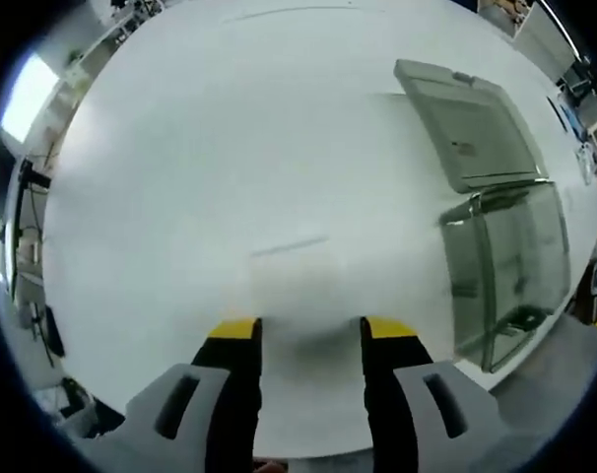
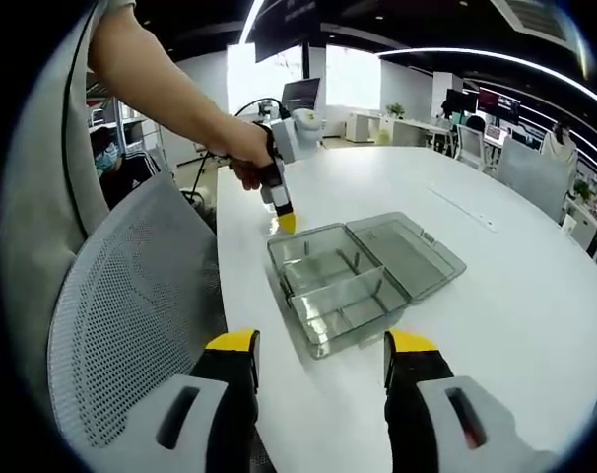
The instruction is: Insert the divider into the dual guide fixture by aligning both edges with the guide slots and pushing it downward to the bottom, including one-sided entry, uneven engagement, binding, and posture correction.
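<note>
Ahead of the right hand-held gripper [image 2: 321, 345], jaws wide and empty, clear fixture box [image 2: 353, 281], lid open

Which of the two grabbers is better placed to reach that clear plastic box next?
Probably the left gripper: it hangs open at the clear box's far edge, while the right gripper, also open, sits farther back.

My left gripper [image 1: 308, 328] has black jaws capped with yellow tips, seated in pale grey housings with dark slots. My right gripper [image 2: 320, 342] is built the same: black fingers, yellow caps, grey slotted shells. In the right gripper view my arm [image 2: 170, 94] is bare below a short light-grey sleeve [image 2: 52, 168].
</note>
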Demonstrator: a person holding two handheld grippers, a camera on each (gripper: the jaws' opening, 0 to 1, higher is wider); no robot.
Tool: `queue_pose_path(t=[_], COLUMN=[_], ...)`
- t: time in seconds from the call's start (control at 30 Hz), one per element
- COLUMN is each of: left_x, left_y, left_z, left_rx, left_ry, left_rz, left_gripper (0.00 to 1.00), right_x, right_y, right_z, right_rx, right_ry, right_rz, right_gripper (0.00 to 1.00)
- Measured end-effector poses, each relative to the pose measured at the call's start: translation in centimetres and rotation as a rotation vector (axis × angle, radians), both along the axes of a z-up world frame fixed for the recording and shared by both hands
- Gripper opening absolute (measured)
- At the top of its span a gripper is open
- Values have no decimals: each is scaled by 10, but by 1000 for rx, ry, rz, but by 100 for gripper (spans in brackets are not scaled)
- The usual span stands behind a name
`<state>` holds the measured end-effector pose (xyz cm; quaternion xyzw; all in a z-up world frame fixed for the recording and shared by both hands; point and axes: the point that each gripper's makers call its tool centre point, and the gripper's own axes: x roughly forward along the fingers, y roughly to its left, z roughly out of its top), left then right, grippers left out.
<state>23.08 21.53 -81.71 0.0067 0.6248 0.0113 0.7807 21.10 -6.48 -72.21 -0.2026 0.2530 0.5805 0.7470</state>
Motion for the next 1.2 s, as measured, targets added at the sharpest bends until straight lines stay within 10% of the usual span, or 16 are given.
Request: queue_pose_path(t=[1.2], left_x=[-4], left_y=[-2], left_z=[4], left_rx=[-15], left_ry=[10], left_rz=[-102], left_gripper=[29], right_x=[1], right_y=[0], right_z=[2], right_rx=[-4], right_ry=[-5], right_rz=[3], right_gripper=[47])
